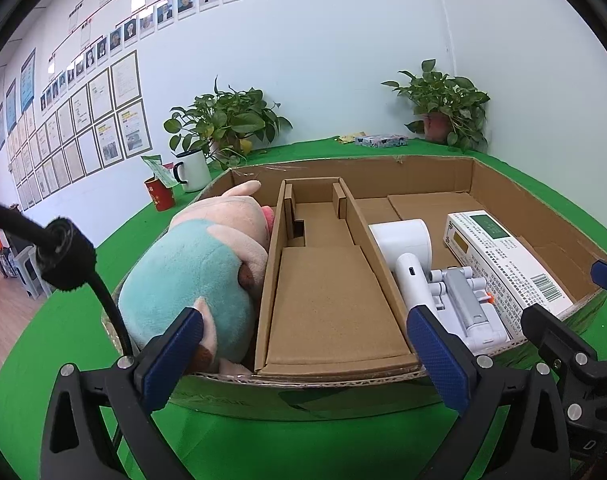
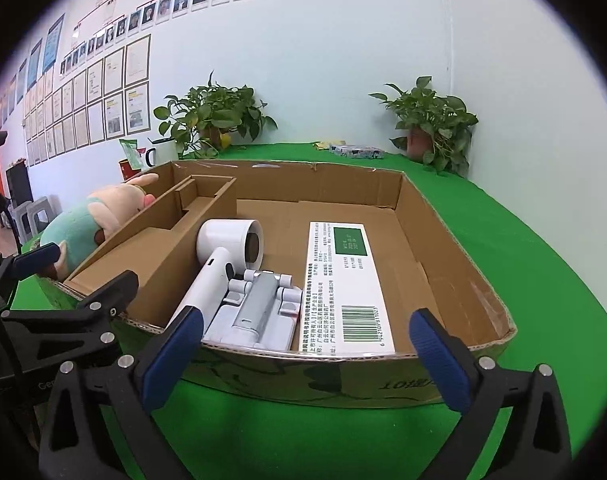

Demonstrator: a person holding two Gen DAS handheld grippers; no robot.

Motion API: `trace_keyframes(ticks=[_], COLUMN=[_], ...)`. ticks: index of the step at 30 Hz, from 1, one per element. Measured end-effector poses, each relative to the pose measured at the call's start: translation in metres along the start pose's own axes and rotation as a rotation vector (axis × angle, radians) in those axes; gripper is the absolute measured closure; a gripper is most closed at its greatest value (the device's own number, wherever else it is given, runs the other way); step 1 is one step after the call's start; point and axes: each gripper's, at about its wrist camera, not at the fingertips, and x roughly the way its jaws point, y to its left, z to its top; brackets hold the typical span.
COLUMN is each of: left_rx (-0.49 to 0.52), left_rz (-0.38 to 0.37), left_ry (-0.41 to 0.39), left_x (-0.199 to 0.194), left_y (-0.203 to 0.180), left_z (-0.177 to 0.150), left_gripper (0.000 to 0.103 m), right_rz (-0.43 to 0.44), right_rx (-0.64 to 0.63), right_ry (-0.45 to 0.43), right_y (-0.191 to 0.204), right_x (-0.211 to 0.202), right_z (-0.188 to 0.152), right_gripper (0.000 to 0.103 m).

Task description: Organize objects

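Note:
A shallow cardboard box (image 1: 431,168) (image 2: 455,248) stands on the green table. A pink and teal plush toy (image 1: 191,276) (image 2: 83,232) lies in its left compartment. The narrow middle compartment (image 1: 327,292) holds only cardboard. In the right compartment lie a white hair dryer (image 1: 403,244) (image 2: 227,244), a white and grey folding stand (image 1: 463,300) (image 2: 255,304) and a white and green medicine box (image 1: 503,256) (image 2: 347,280). My left gripper (image 1: 307,352) is open and empty at the box's near edge. My right gripper (image 2: 307,352) is open and empty at the near edge, right of the left gripper (image 2: 35,256).
Two potted plants (image 1: 227,120) (image 1: 443,108) stand at the back by the wall. A white mug (image 1: 191,170) and a red cup (image 1: 159,196) stand back left. A small patterned box (image 1: 379,140) lies at the back. Green cloth (image 2: 543,248) surrounds the box.

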Motion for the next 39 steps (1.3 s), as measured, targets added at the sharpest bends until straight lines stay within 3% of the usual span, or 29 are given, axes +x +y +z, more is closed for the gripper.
trace_keyframes(ticks=[39], left_rx=[-0.019], left_rz=[-0.002], left_ry=[0.013], left_x=[0.0027], left_y=[0.0003], left_z=[-0.0022], left_gripper=[0.000], right_rz=[0.000], right_rx=[-0.001], right_ry=[0.001], right_y=[-0.0002], right_x=[0.0000], right_z=[0.0003], right_gripper=[0.001])
